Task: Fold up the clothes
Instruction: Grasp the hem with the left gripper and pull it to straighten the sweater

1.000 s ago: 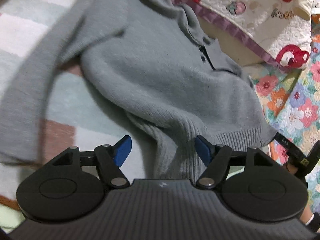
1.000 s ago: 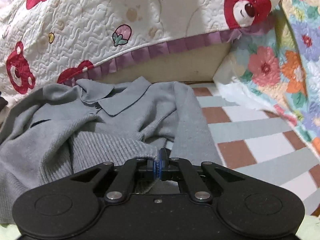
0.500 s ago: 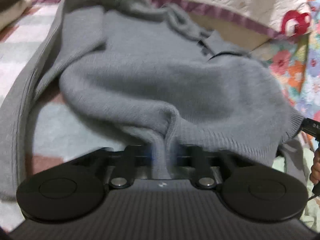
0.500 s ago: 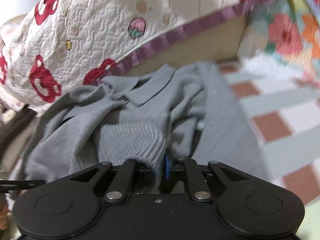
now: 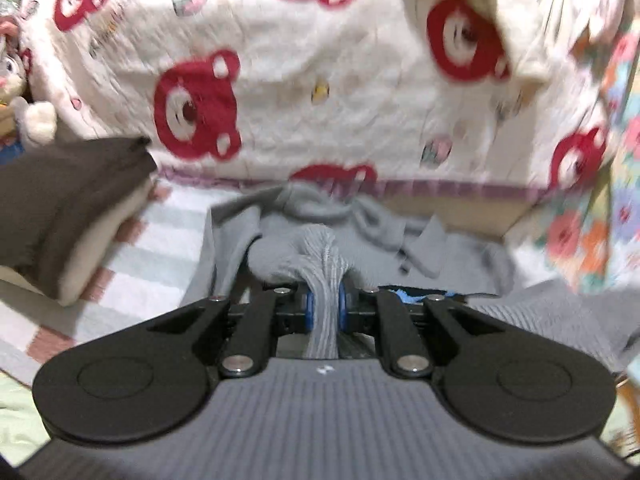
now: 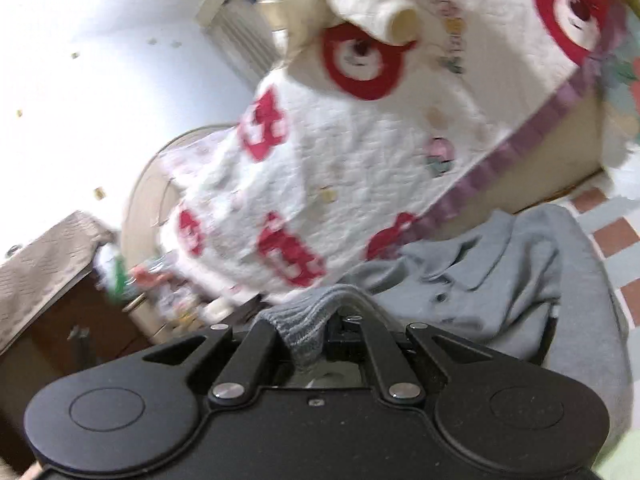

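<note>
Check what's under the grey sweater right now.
Under the grey sweater a checked mat of pale and reddish-brown squares shows at its edges. The left gripper and right gripper each pinch its ribbed hem. Whatever lies beneath its middle is covered.

Sweater (image 5: 360, 232) spread on the checked mat (image 5: 132, 256), with its ribbed hem lifted up at the near side between the closed pads of left gripper (image 5: 325, 307) and right gripper (image 6: 344, 322). Behind the sweater, at the far side, a quilt (image 5: 320, 92) hanging down over furniture. To the left of the sweater, a stack of folded clothes (image 5: 60, 216) on the mat; to the far right, a floral blanket (image 5: 580, 240).
</note>
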